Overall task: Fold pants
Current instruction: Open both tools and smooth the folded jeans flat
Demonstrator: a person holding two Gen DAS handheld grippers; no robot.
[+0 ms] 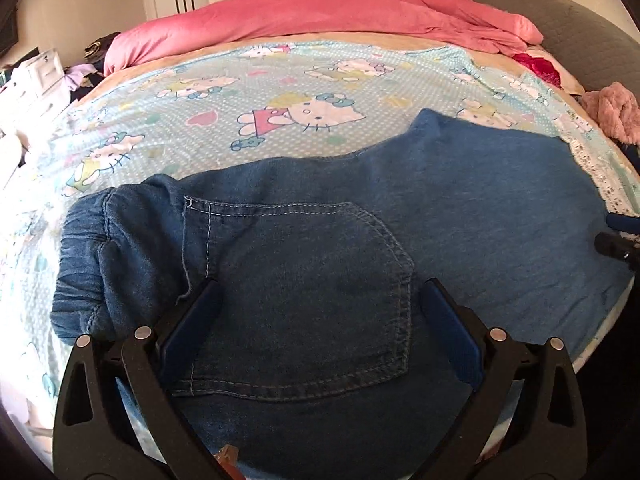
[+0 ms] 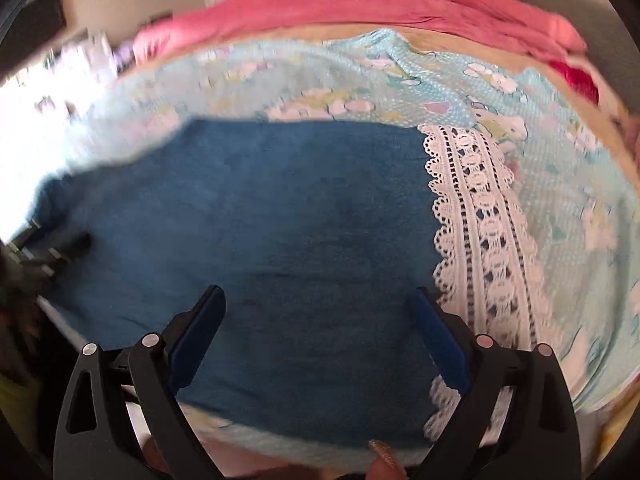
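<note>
Blue denim pants (image 1: 360, 208) lie flat across the near part of the bed, waistband (image 1: 84, 248) at the left, legs running right. My left gripper (image 1: 320, 292) is open, jaws wide, just above the back pocket (image 1: 304, 304). In the right wrist view the pants' leg part (image 2: 280, 220) ends in a white lace hem (image 2: 484, 232). My right gripper (image 2: 320, 300) is open above the leg near that hem. The right gripper's tip also shows at the left wrist view's right edge (image 1: 616, 240). Neither holds any cloth.
The bed has a light-blue cartoon-cat sheet (image 1: 240, 112). A pink duvet (image 1: 320, 12) is bunched along the far side. A pink fluffy garment (image 1: 612, 112) lies at the right edge. Clutter and white drawers (image 1: 36, 80) stand at the left.
</note>
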